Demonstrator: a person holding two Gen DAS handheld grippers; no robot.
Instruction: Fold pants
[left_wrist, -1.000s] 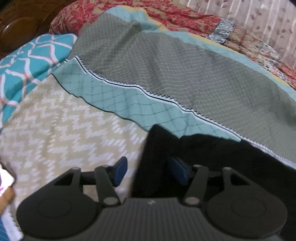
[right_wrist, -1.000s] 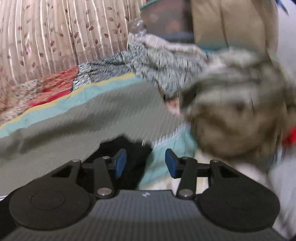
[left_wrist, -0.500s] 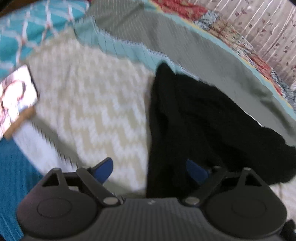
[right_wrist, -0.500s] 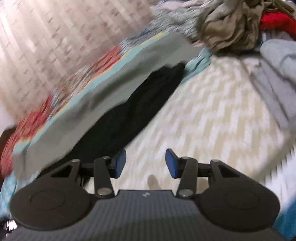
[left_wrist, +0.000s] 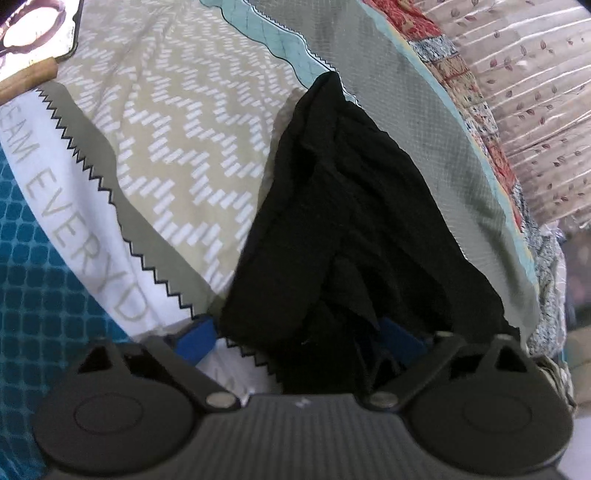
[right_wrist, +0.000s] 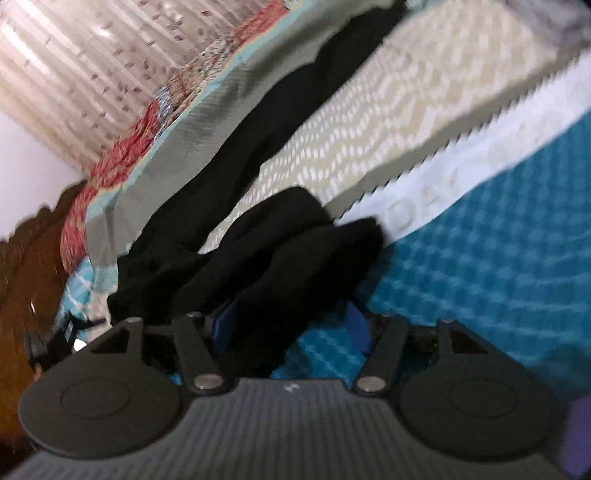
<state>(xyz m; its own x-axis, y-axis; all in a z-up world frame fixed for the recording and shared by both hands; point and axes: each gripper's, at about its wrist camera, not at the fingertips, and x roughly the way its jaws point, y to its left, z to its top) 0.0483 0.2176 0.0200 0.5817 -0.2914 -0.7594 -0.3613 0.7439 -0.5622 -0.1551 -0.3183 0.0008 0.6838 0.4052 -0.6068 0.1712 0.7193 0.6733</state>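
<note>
Left wrist view | your left gripper (left_wrist: 295, 336) jaws just narrowed slightly, wide around bunched pants (left_wrist: 351, 206) at 6 o'clock, unpinched | right gripper (right_wrist: 291, 325) widening over pant ends | 2 grabs pending

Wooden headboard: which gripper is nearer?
Right. The right gripper, jaws just opening around the pants, is beside the headboard; the left gripper, jaws just closing, straddles their far end.

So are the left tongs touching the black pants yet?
Cannot tell. In the left wrist view the pants lie between the open left tongs, hiding the right pad's tip; no clear contact or gap.
</note>
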